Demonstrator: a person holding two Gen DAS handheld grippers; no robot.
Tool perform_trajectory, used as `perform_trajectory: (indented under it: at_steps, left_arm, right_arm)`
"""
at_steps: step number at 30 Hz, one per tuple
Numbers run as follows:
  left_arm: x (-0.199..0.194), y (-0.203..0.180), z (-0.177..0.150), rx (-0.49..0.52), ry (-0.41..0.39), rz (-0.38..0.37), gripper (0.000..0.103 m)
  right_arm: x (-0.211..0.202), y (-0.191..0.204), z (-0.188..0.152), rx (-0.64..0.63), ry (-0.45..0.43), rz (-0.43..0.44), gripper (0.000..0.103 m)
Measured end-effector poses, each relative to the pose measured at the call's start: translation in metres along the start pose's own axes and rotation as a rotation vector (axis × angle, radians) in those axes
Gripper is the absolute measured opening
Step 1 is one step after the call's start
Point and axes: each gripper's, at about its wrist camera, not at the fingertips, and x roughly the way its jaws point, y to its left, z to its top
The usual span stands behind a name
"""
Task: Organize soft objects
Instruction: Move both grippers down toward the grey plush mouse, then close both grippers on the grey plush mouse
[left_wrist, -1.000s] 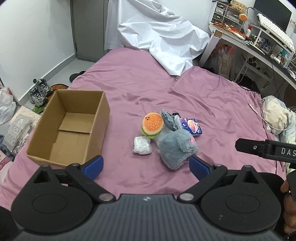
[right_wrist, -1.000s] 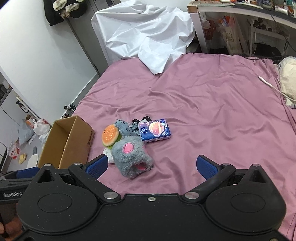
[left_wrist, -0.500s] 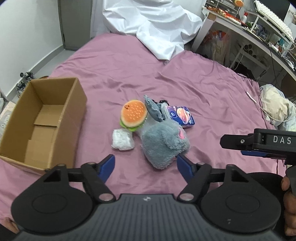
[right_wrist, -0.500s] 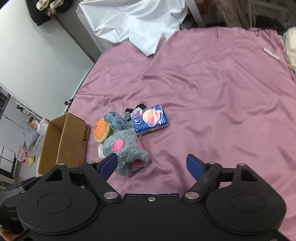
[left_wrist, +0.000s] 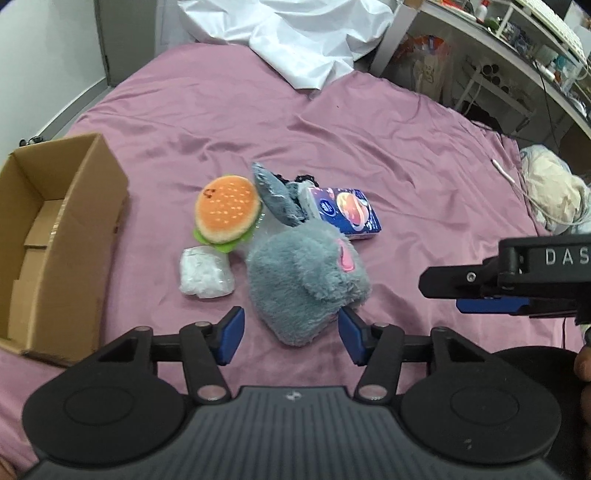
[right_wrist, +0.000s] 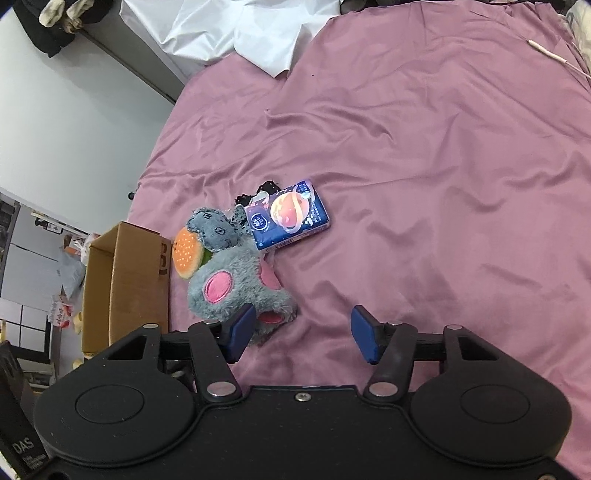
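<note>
Left wrist view: our left gripper (left_wrist: 291, 334) spread wide, empty, straddling grey plush (left_wrist: 306, 277) at centre; right gripper (right_wrist: 303, 334) also released.

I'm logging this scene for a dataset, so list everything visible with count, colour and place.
grey plush toy: 1, grey with pink patches, on the bed just ahead of the left tongs
burger plush: 1, orange and green, left of the grey plush toy
white packet: 1, white, below the burger plush
tissue pack: 1, dark blue with an orange print, behind the grey plush toy
small grey cloth toy: 1, grey, between burger plush and tissue pack
cardboard box: 1, brown, open, at the bed's left edge
bedsheet: 1, purple, under everything
white sheet: 1, white, crumpled at the far end
desk: 1, white, cluttered, far right
left tongs: 1, black with blue pads, open
right tongs: 1, black with blue pads, open
</note>
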Motion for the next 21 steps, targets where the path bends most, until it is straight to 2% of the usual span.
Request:
perform_trajectory:
  at_steps: [5, 8, 13, 21]
  left_arm:
    - [0.03, -0.003, -0.002, 0.024, 0.061, 0.025, 0.055]
    - [0.039, -0.001, -0.003, 0.03, 0.071, 0.03, 0.055]
    - [0.04, 0.005, 0.001, -0.005, 0.042, 0.012, 0.04]
    - [0.033, 0.014, 0.015, -0.063, -0.035, 0.017, 0.035]
  right_arm:
    - [0.008, 0.001, 0.006, 0.01, 0.01, -0.009, 0.057]
    - [0.013, 0.002, 0.008, 0.018, 0.011, -0.012, 0.057]
    - [0.021, 0.003, 0.011, 0.027, 0.022, -0.002, 0.057]
    - [0.028, 0.006, 0.014, 0.022, 0.016, 0.044, 0.051]
